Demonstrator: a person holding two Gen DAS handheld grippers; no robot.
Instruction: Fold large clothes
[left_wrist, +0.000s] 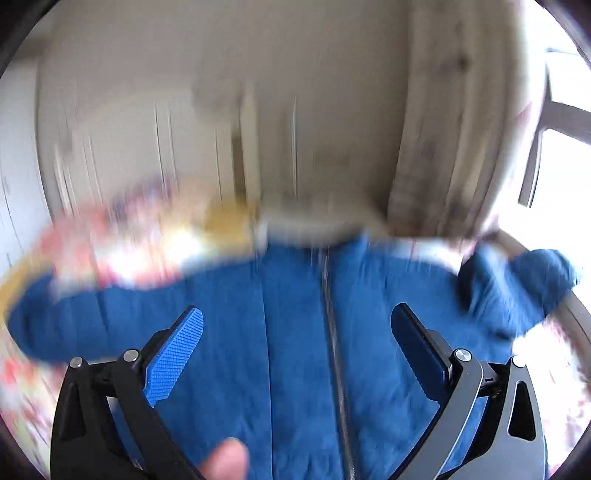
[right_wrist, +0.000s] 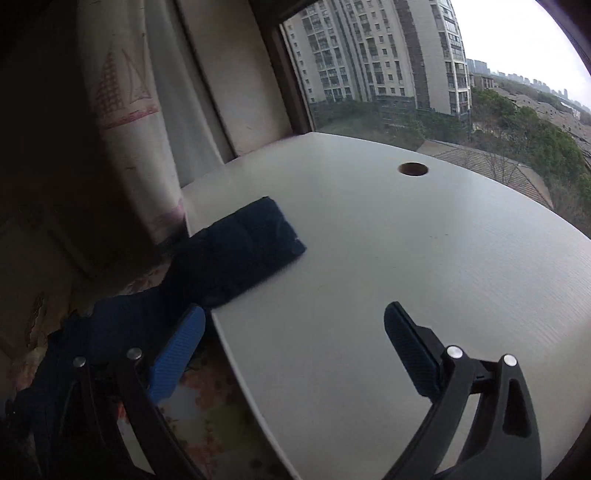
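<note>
Left claw spread, right claw spread, blue jacket lengthwise, collar far end

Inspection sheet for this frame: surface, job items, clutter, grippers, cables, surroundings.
Surface: floral bedding under the garment; white desk beside it, with a round hole.
Job's things: blue zip jacket spread out, zipper closed; one sleeve lies on the desk.
Clutter: nothing seen.
Grippers: left gripper open above the jacket; right gripper open above the desk edge, holding nothing.
Cables: nothing seen.
Surroundings: curtain, window, pale cabinet doors; left view blurred.
</note>
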